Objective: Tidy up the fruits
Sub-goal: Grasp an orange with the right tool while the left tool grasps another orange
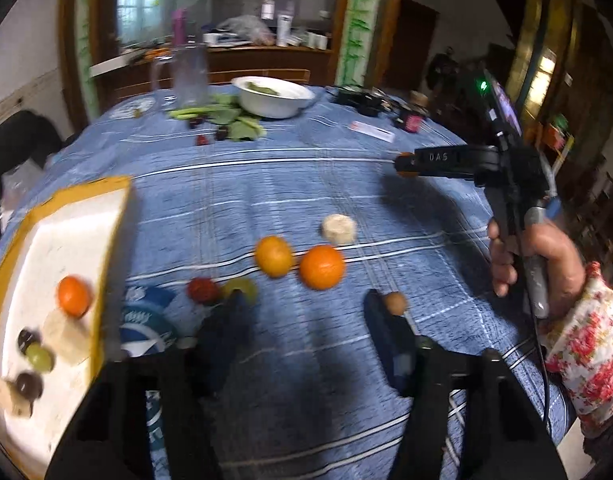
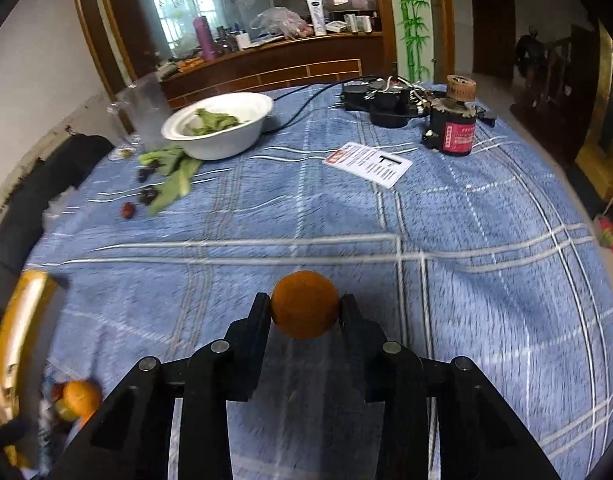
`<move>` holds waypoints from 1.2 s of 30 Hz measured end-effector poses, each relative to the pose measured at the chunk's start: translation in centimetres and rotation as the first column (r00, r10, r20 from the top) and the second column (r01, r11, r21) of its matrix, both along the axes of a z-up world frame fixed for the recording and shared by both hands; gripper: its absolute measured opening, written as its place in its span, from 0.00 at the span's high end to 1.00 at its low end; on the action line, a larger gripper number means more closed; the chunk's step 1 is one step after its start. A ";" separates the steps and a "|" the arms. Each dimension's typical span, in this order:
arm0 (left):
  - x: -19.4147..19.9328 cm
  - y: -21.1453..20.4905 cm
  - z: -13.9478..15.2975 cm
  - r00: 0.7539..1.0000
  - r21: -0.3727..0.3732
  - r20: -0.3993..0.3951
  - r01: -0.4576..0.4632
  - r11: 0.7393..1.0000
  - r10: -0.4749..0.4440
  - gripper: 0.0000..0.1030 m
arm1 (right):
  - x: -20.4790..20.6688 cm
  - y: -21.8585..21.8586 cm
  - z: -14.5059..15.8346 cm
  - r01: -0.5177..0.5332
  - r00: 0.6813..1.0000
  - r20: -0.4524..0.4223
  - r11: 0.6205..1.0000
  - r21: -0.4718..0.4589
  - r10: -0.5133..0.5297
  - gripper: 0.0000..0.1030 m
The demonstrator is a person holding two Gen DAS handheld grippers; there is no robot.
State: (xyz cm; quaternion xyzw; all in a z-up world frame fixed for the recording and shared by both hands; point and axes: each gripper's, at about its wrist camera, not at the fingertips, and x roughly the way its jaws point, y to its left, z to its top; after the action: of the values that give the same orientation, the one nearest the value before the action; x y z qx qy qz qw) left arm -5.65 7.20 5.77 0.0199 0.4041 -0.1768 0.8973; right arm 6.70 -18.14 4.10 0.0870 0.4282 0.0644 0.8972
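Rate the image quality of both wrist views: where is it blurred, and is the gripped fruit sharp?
Left wrist view: motion blur smears the tray and the open left gripper. Right wrist view: the orange in the right gripper is sharp; the tablecloth streaks toward the edges.

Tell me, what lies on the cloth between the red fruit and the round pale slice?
In the left wrist view, two oranges lie side by side between the red fruit and the pale slice.

Open cloth [image 1: 306,192] spans the table's middle. Near centre, two oranges [image 1: 321,267], banana piece [image 1: 338,229] and small fruits block passage. Tray [image 1: 118,216] wall stands left. Bowl [image 2: 222,128], leaves and devices [image 2: 386,104] crowd the far edge.
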 end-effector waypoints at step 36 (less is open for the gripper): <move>4.1 -4.4 -4.0 0.999 0.126 -0.028 0.030 0.992 -0.027 0.67 | -5.7 2.5 -0.8 -0.148 0.989 0.007 0.985 0.085 0.148 0.63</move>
State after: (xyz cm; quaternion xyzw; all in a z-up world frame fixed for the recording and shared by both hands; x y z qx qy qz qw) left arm -1.52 2.79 1.72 0.0799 0.4258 -0.1639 0.8862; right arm 1.03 -15.63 3.26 0.0931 0.4301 0.1488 0.8856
